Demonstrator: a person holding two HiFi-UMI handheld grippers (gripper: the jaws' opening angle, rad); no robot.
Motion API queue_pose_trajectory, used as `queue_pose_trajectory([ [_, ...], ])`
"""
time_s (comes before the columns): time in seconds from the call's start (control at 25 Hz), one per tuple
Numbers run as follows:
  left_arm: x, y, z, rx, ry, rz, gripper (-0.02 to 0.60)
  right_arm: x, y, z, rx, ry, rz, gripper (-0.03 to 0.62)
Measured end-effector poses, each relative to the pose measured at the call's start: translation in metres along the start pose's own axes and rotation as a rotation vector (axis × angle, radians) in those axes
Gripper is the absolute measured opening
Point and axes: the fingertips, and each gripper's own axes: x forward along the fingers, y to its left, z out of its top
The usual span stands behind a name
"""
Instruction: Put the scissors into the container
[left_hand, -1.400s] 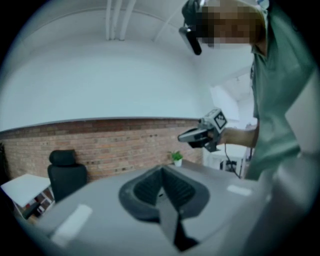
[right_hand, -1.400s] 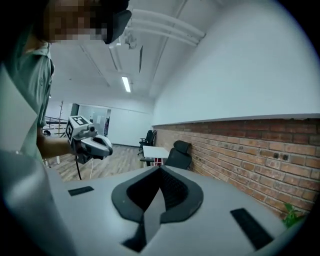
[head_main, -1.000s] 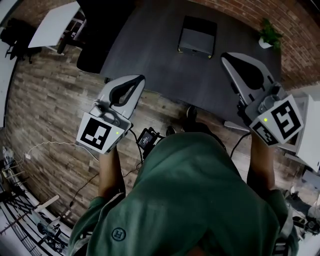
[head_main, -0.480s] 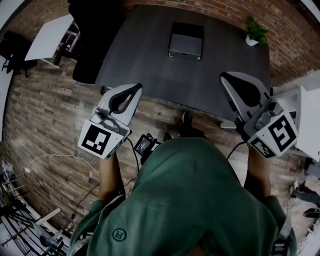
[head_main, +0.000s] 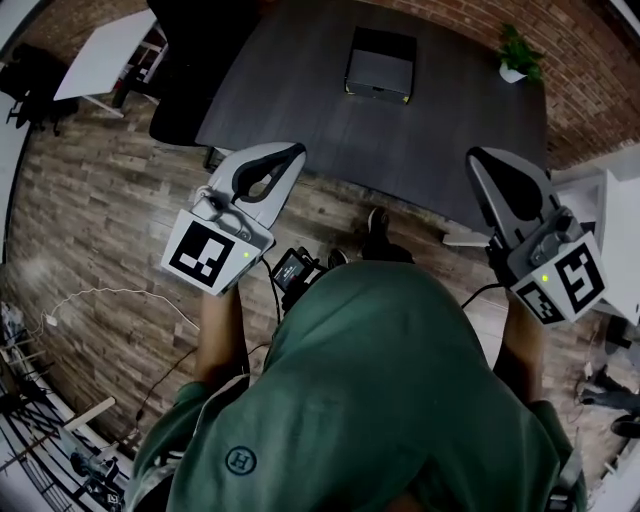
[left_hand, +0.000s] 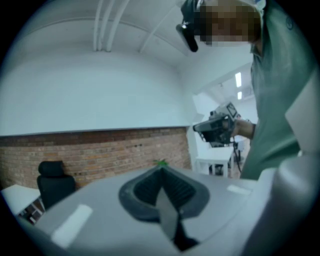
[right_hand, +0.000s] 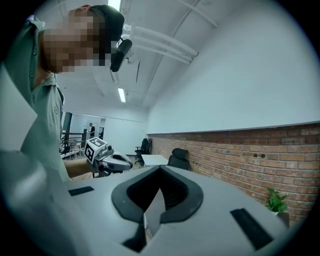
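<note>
The left hand-held gripper (head_main: 296, 150) hovers at the near left edge of the dark worktop (head_main: 330, 140), its jaws pressed together with nothing between them. The container (head_main: 380, 62) sits at the far middle of the worktop, well apart from both grippers. The right hand-held gripper (head_main: 476, 156) hangs at the near right edge, jaws likewise together and empty. A plant (head_main: 520, 58) stands at the far right corner.
</note>
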Motion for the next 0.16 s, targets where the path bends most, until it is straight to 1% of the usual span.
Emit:
queue_pose_trajectory([
  [0.16,-0.0032,-0.0053,-0.0043,0.004,-0.008,-0.006,0.002,-0.0042,0.0049,-0.0083,0.004,0.005,-0.009,0.005],
])
